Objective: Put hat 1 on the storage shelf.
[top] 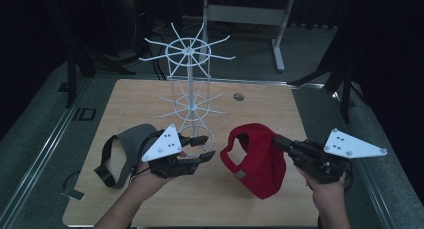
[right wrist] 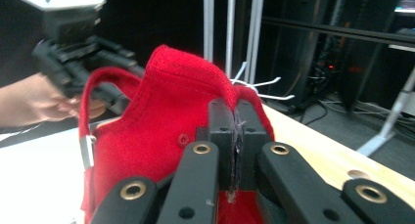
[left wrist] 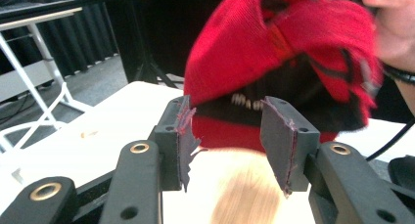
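Pinching the crown fabric of the red corduroy cap (top: 257, 161) between their pressed-together jaws, the right tongs (right wrist: 236, 123) hold it lifted off the light wooden tabletop (top: 150, 96) on its right side, probably so that the open underside faces the other hand. The left tongs (left wrist: 230, 136) stand spread and empty just in front of the cap's opening, seemingly ready to take its edge. A grey cap (top: 125, 151) lies behind them, beside the white wire hat stand (top: 189, 84), perhaps waiting to be hung.
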`<state>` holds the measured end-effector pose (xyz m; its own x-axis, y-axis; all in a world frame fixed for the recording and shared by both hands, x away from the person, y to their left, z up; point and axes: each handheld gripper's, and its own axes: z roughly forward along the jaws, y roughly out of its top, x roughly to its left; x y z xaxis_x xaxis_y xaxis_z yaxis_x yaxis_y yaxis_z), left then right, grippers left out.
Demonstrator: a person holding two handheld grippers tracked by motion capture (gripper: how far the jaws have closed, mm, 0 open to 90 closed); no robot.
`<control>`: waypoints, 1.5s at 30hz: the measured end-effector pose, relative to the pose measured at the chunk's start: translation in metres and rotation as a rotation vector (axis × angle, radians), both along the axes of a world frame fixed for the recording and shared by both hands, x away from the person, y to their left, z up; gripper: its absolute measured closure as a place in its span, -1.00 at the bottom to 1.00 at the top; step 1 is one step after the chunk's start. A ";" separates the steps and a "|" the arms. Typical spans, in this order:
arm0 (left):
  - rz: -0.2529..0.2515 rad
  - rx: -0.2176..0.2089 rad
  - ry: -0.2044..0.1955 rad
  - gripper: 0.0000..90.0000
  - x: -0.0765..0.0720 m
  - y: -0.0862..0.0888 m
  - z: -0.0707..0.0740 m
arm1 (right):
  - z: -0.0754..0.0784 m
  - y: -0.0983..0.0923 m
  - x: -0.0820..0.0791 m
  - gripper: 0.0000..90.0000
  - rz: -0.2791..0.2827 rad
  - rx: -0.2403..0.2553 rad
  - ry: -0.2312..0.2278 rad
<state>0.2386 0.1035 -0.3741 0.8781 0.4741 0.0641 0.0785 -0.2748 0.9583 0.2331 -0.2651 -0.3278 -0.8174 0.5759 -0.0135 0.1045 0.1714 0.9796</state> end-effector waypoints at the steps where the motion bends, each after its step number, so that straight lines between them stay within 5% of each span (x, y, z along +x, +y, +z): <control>1: 0.001 -0.002 0.006 0.23 0.000 0.002 -0.003 | 0.001 -0.002 0.001 0.97 -0.010 0.002 0.000; 11: 0.051 -0.021 0.069 0.08 -0.004 0.029 -0.052 | 0.022 -0.017 0.015 0.97 -0.092 0.047 -0.018; 20: 0.079 0.014 0.126 0.07 -0.009 0.044 -0.097 | 0.042 -0.019 0.031 0.97 -0.129 0.080 -0.039; 33: 0.157 0.017 0.180 0.07 -0.016 0.070 -0.133 | 0.076 -0.015 0.059 0.97 -0.178 0.120 -0.078; 45: 0.209 -0.018 0.228 0.03 -0.020 0.089 -0.150 | 0.107 0.004 0.092 0.97 -0.204 0.115 -0.082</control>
<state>0.2190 0.1926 -0.5243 0.7524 0.6449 -0.1338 0.3450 -0.2129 0.9142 0.3255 -0.2615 -0.2208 -0.6829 0.7305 0.0001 0.0445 0.0414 0.9982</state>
